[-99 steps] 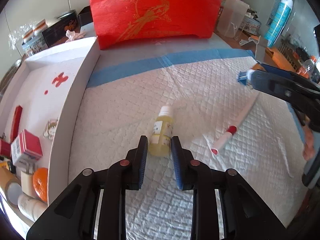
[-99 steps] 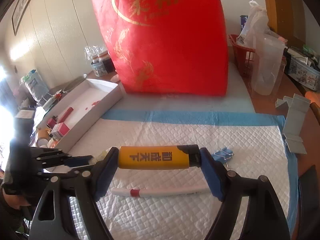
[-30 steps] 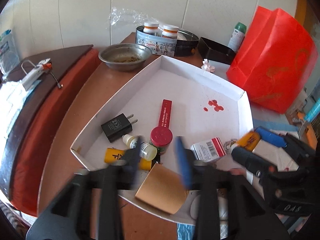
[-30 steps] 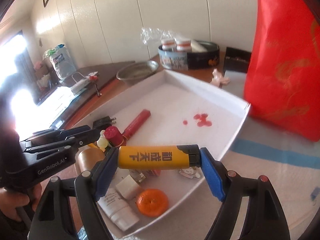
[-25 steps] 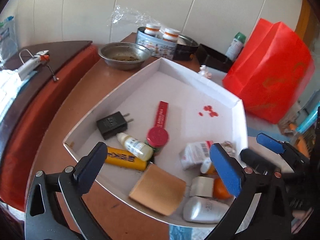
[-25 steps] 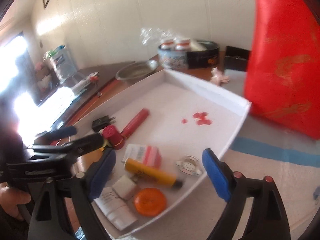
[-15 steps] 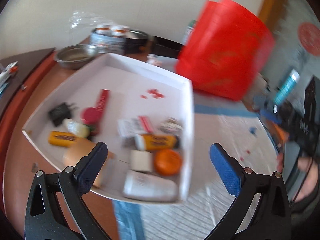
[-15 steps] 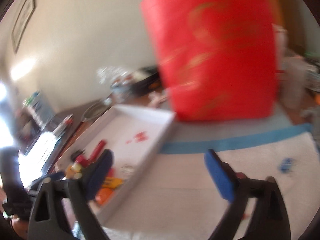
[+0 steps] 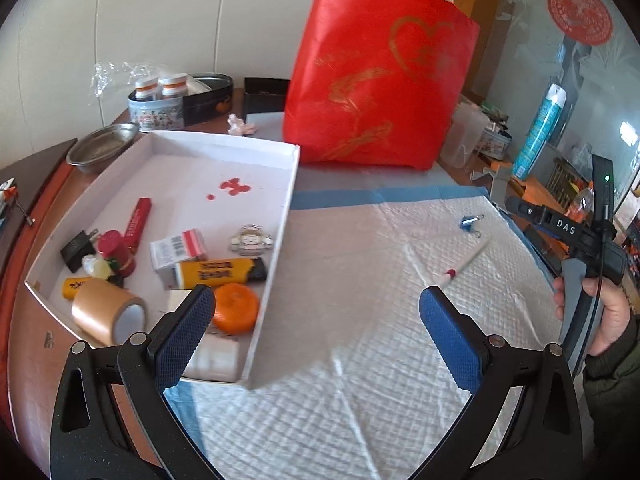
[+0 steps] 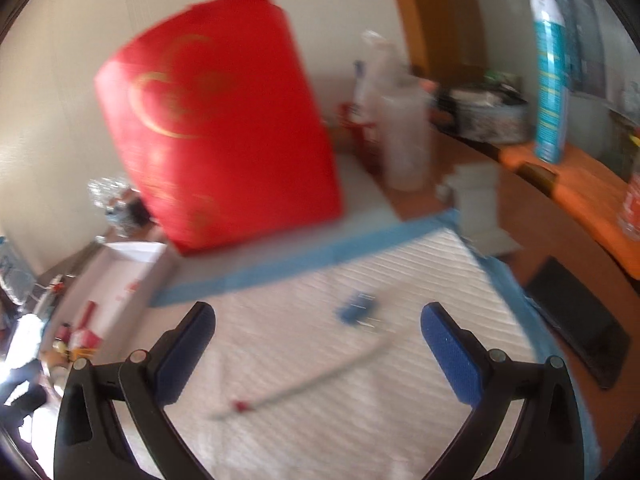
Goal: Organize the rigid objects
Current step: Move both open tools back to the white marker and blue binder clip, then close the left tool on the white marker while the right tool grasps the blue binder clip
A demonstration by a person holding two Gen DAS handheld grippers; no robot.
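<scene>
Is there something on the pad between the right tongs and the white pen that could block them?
Nothing visible. The right tongs stand open and empty above the white pad, and the white pen lies bare before them. The blue binder clip lies beyond the pen's far end, not in the way.

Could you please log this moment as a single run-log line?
left gripper: open, empty | right gripper: open, empty | white box: filled | pad: pen, blue clip left
</scene>
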